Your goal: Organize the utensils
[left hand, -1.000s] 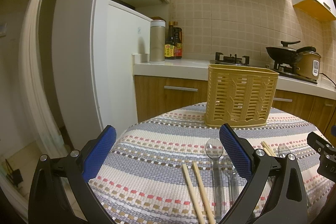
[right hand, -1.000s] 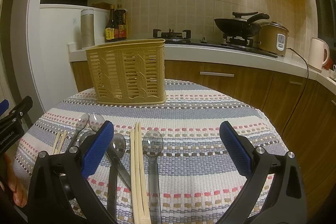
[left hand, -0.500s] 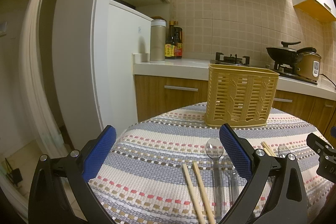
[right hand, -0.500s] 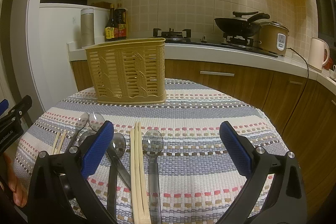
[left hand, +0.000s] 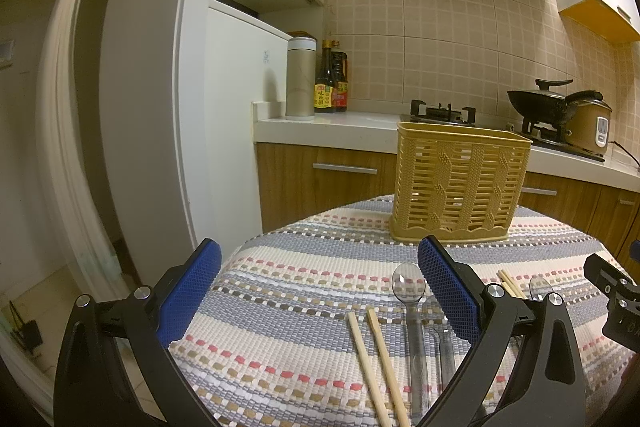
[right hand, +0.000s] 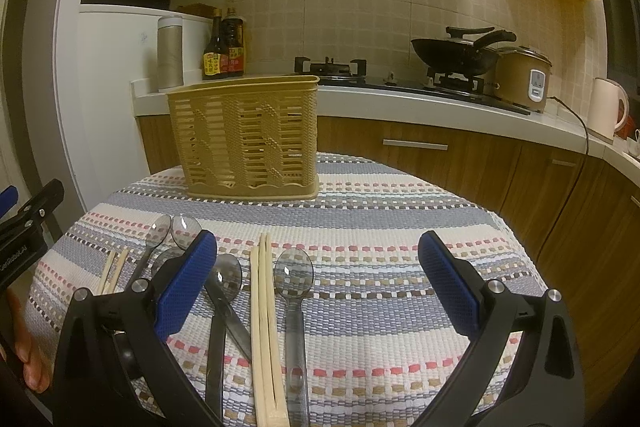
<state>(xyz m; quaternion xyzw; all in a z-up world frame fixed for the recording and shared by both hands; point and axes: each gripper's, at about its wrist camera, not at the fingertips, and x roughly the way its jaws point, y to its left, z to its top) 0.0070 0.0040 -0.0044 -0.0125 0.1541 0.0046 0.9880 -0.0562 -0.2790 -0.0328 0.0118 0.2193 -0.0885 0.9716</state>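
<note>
A tan slatted utensil basket (left hand: 458,183) stands empty at the far side of a round table; it also shows in the right wrist view (right hand: 248,143). Utensils lie near the front edge: a chopstick pair (right hand: 266,323), a clear plastic spoon (right hand: 294,291), several dark and clear spoons (right hand: 224,291), and a second chopstick pair (right hand: 114,267). The left wrist view shows chopsticks (left hand: 376,359) and a clear spoon (left hand: 412,311). My left gripper (left hand: 320,295) is open and empty above the table's left front. My right gripper (right hand: 318,287) is open and empty above the utensils.
The table wears a striped woven cloth (right hand: 380,219). Behind it runs a kitchen counter (right hand: 440,103) with a stove, a wok (right hand: 456,53), a rice cooker (right hand: 524,77), a kettle (right hand: 606,113), sauce bottles (right hand: 224,45) and a flask (left hand: 300,79). A white fridge (left hand: 224,131) stands left.
</note>
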